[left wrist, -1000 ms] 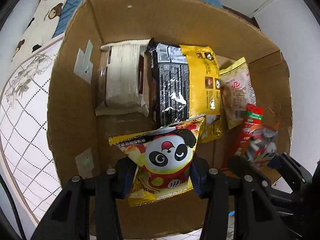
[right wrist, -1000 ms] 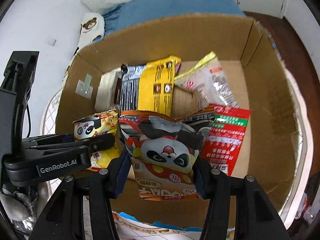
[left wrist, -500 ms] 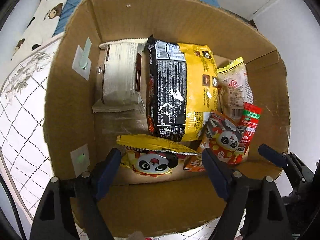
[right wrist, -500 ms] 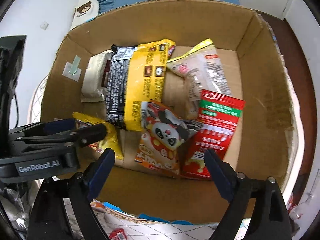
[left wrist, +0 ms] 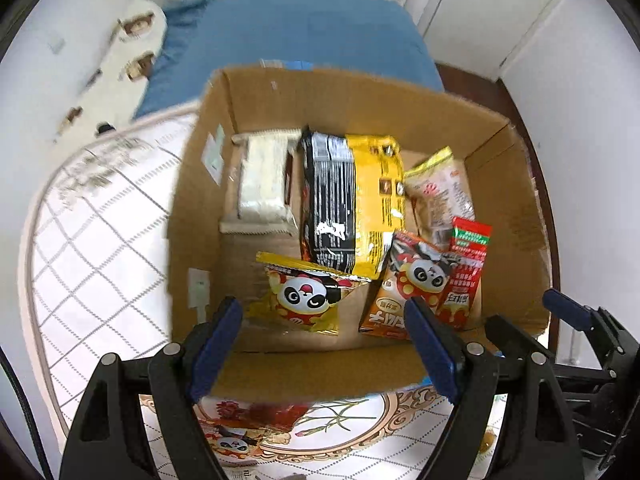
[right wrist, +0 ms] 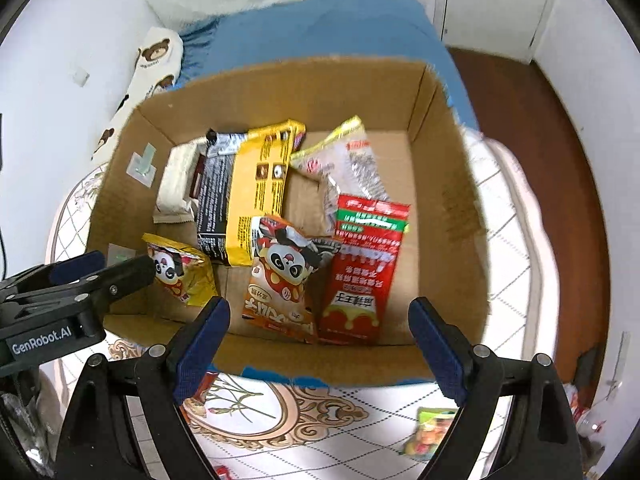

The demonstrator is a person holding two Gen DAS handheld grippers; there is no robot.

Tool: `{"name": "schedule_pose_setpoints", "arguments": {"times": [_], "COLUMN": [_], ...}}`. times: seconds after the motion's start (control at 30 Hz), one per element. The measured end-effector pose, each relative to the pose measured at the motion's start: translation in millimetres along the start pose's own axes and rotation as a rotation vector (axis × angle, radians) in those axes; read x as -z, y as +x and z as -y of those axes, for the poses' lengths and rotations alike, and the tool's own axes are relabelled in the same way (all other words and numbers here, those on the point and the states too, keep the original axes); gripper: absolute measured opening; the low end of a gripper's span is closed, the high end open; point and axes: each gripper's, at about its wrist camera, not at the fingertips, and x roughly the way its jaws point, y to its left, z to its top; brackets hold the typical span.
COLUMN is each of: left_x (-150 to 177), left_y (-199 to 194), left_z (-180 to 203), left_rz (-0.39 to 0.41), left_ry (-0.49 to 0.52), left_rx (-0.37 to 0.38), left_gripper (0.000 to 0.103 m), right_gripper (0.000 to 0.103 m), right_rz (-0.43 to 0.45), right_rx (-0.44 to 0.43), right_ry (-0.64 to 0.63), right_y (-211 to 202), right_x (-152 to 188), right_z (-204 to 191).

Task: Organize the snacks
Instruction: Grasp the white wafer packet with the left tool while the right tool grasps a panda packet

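An open cardboard box (left wrist: 276, 364) (right wrist: 448, 216) holds several snack packs. A yellow panda pack (left wrist: 304, 300) (right wrist: 180, 272) lies at its near left. An orange panda pack (left wrist: 408, 288) (right wrist: 280, 280) lies beside a red pack (left wrist: 464, 276) (right wrist: 364, 264). A black-and-yellow pack (left wrist: 352, 200) (right wrist: 244, 192), a white pack (left wrist: 262, 178) (right wrist: 176, 184) and a clear pack (left wrist: 440, 192) (right wrist: 344, 160) lie further back. My left gripper (left wrist: 324, 344) (right wrist: 96, 266) is open and empty above the near rim. My right gripper (right wrist: 320, 340) (left wrist: 560, 312) is open and empty above the near rim.
The box stands on a white tablecloth (left wrist: 92, 256) (right wrist: 328, 432) with a grid and flower pattern. A loose panda pack (left wrist: 240, 436) lies on the cloth in front of the box, and a small green pack (right wrist: 430, 432) lies at the near right. A blue bed (left wrist: 304, 36) is behind.
Both grippers opened and dropped their panda packs into the box, then pulled back and up out of it. The packs now lie at the box's near side.
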Motion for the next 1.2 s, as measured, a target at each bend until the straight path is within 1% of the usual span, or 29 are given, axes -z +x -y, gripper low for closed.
{"name": "schedule_pose_setpoints", "arguments": {"times": [0.1,0.33,0.6,0.7,0.8,0.87,0.97,1.07,1.1,1.17,1.2], "left_x": [8.5,31.3,58.2,66.5,77.7,90.6,111.1,140.0,146.6,166.0,177.5], "left_y": [-23.2,-71.8,-113.5,-121.2,-125.4,-123.6,-112.6,-86.6,-78.9,-54.2,-37.6], "left_z": [3.8,12.7,17.3,17.6,14.6,12.3,3.8,-17.3,-23.1,-41.5,-52.7], "left_rz": [0.065,0.184,0.265,0.283,0.277,0.262,0.234,0.169,0.146,0.067,0.011], "left_ry": [0.011,0.053,0.057,0.052,0.031,0.025,0.017,-0.004,-0.010,-0.031,-0.045], "left_rx": [-0.013,-0.040,-0.026,-0.016,0.009,0.013,-0.015,-0.070,-0.084,-0.116,-0.129], "left_gripper": [0.083,0.083,0.083,0.083,0.083,0.083,0.083,0.083,0.083,0.083,0.083], "right_gripper": [0.093,0.093,0.093,0.093,0.093,0.093,0.093,0.093,0.093,0.093,0.093], "right_rz": [0.050,0.148,0.236,0.252,0.249,0.232,0.184,0.118,0.084,0.014,-0.025], "right_rx": [0.006,-0.005,-0.022,-0.038,-0.070,-0.093,-0.116,-0.126,-0.133,-0.146,-0.157], "right_ry": [-0.008,-0.012,-0.020,-0.018,0.003,0.022,0.060,0.095,0.112,0.139,0.146], "right_y": [-20.7,-67.5,-116.3,-129.4,-136.6,-137.4,-128.2,-108.3,-96.9,-71.9,-57.8], "right_x": [7.2,24.6,50.1,60.3,73.5,85.3,106.5,129.4,139.2,156.8,164.7], "right_z": [-2.7,-6.3,-11.6,-11.8,-6.4,-0.1,12.1,23.1,26.4,28.9,27.7]}}
